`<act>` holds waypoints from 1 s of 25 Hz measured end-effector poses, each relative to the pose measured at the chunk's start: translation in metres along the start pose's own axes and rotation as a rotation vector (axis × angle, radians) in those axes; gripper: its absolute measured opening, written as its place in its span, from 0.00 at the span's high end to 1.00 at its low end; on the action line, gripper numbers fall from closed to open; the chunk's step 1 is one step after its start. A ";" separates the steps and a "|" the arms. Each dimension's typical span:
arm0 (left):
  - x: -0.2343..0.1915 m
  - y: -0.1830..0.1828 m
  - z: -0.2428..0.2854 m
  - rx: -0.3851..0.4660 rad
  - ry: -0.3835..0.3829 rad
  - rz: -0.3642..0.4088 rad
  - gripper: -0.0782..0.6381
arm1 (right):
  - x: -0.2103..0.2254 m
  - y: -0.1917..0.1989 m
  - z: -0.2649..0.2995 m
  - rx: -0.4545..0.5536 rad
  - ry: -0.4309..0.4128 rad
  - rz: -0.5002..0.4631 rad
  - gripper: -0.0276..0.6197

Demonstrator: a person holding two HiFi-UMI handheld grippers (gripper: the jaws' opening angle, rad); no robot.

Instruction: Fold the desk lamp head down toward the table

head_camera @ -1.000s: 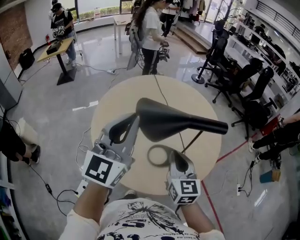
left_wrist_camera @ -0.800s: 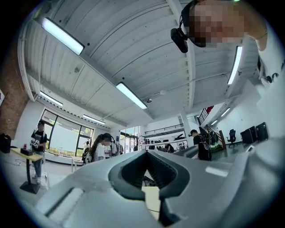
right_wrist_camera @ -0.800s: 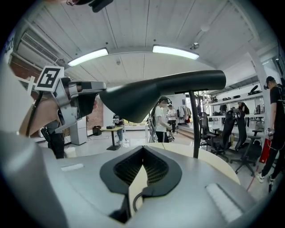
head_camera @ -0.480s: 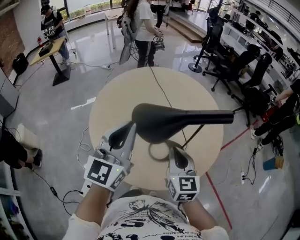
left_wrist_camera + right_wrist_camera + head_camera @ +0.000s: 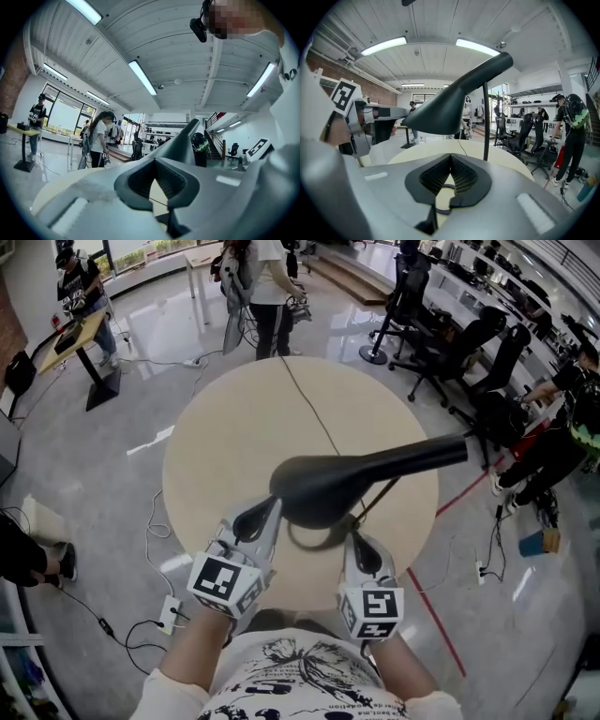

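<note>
Black desk lamp head (image 5: 323,486) above round table (image 5: 225,418); left gripper (image 5: 255,517) and right gripper (image 5: 364,555) near it, jaws together, gripping nothing.

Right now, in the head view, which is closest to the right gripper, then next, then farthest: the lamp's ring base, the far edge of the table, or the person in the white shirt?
1. The lamp's ring base, just ahead of the right gripper and a little to its left.
2. The table's far edge, across the tabletop.
3. The person in the white shirt, standing on the floor beyond the table.
</note>
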State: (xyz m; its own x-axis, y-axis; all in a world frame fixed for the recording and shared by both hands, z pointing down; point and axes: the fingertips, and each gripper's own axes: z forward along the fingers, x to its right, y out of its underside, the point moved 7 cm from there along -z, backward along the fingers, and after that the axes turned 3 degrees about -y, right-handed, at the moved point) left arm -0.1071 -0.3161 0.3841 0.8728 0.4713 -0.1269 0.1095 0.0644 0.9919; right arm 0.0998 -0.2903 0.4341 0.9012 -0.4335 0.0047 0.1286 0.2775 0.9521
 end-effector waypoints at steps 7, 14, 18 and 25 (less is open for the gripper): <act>0.003 0.027 0.010 -0.059 0.057 -0.033 0.88 | 0.012 0.007 -0.003 -0.004 0.081 0.019 0.94; 0.011 0.047 0.021 -0.128 0.111 -0.044 0.88 | 0.010 0.011 -0.012 -0.003 0.118 0.050 0.94; 0.015 0.051 0.027 -0.140 0.131 -0.063 0.88 | 0.014 0.011 -0.015 -0.003 0.133 0.067 0.94; 0.015 0.050 0.028 -0.148 0.156 -0.053 0.88 | 0.010 0.013 -0.015 -0.005 0.145 0.087 0.94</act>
State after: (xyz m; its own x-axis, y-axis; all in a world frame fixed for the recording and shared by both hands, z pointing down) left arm -0.0749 -0.3304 0.4319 0.7825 0.5933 -0.1889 0.0720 0.2152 0.9739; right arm 0.1166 -0.2778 0.4418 0.9593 -0.2791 0.0423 0.0492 0.3129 0.9485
